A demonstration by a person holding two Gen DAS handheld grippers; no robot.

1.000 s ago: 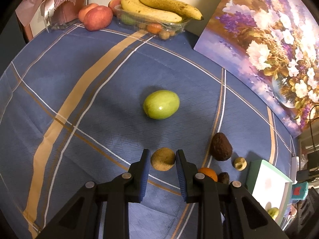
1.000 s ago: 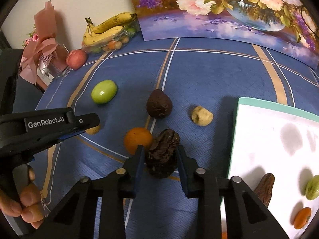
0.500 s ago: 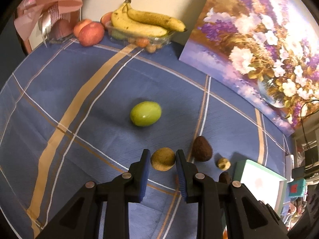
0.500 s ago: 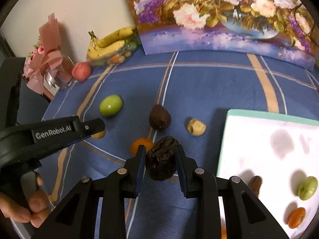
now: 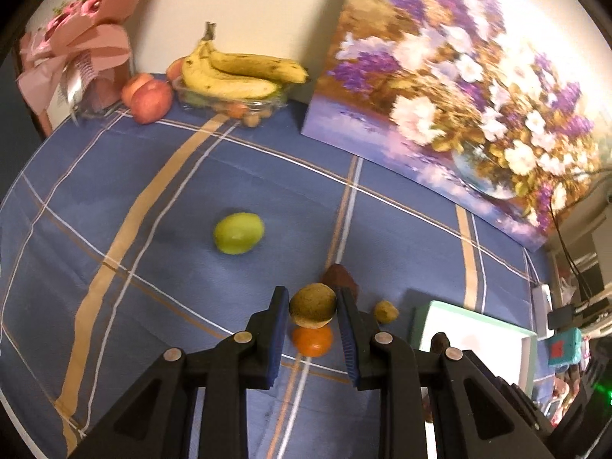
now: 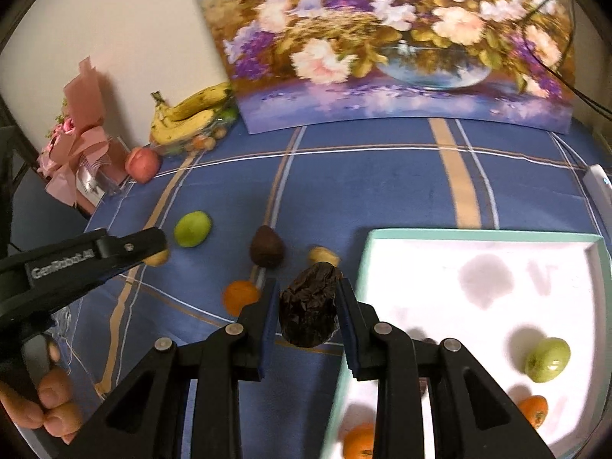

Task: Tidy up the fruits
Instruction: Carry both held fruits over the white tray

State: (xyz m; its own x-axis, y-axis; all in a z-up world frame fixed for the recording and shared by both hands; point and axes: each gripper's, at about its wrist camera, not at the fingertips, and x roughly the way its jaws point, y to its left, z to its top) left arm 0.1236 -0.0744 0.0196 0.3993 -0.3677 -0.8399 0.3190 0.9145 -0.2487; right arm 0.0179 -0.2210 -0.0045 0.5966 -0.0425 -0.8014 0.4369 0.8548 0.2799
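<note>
Brown kiwi (image 5: 313,305) lifted, wrinkled fruit (image 6: 310,313) raised

Both grippers went up. The left gripper (image 5: 311,308) lifted the kiwi (image 5: 312,305); the right gripper (image 6: 306,311) carried the date (image 6: 309,306) toward the tray (image 6: 478,234) at 3 o'clock.

Flower painting (image 5: 459,88) blurred; tray (image 6: 596,252) and its orange (image 6: 359,445) cut off.

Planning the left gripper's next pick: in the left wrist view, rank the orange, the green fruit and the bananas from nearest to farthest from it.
1. Orange: just below the left gripper, between its fingers.
2. Green fruit: mid-cloth, ahead and to the left.
3. Bananas: far back by the wall.
</note>
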